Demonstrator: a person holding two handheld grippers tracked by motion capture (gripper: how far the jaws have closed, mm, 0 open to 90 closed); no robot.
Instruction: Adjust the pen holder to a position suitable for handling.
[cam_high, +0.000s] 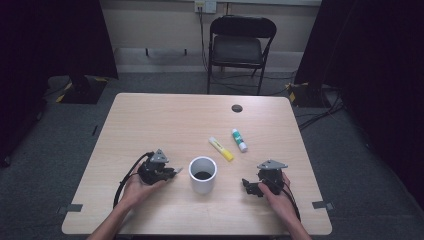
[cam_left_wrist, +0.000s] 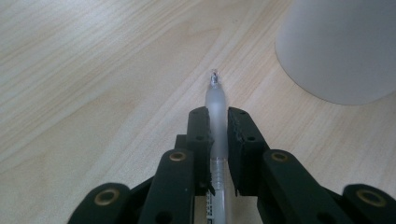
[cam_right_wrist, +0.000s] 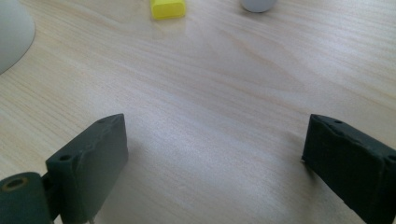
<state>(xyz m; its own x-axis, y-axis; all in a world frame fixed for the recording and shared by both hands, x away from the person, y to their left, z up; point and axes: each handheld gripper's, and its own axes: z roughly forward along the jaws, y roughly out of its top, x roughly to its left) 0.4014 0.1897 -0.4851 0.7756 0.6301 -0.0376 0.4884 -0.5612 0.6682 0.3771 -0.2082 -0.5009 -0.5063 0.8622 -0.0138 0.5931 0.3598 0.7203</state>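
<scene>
Pinching a clear, frosted plastic pen (cam_left_wrist: 217, 116) between its two black jaws, the left gripper (cam_left_wrist: 218, 122) lies low over the pale wooden table (cam_high: 165, 117), just to the left of a white cylindrical cup (cam_high: 202, 174) with a dark inside. In the left gripper view the pen runs lengthwise between the pads, its thin metal tip sticking out beyond them and pointing at the bare wood short of the cup's (cam_left_wrist: 343, 49) rounded white wall; both pads press on the barrel from either side. From the high view the same gripper (cam_high: 175, 171) sits in the person's left hand (cam_high: 136, 190), with its grey three-cornered plate on top and a black cable looping off to the left.

On the other side of the cup, the right gripper (cam_high: 246, 184) rests in the person's right hand (cam_high: 278, 196) near the table's front edge. Its jaws stand spread wide apart in the right gripper view, the right gripper (cam_right_wrist: 215, 149) having only bare wood between its pads.

Beyond the cup, toward the middle of the table, lie a yellow highlighter marker (cam_high: 220, 148) and, just to its right, a white glue stick with a green cap (cam_high: 239, 140), close together but not touching. A small dark round cable hole (cam_high: 237, 108) sits near the far edge. Behind the table stands a black folding chair (cam_high: 238, 46).
</scene>
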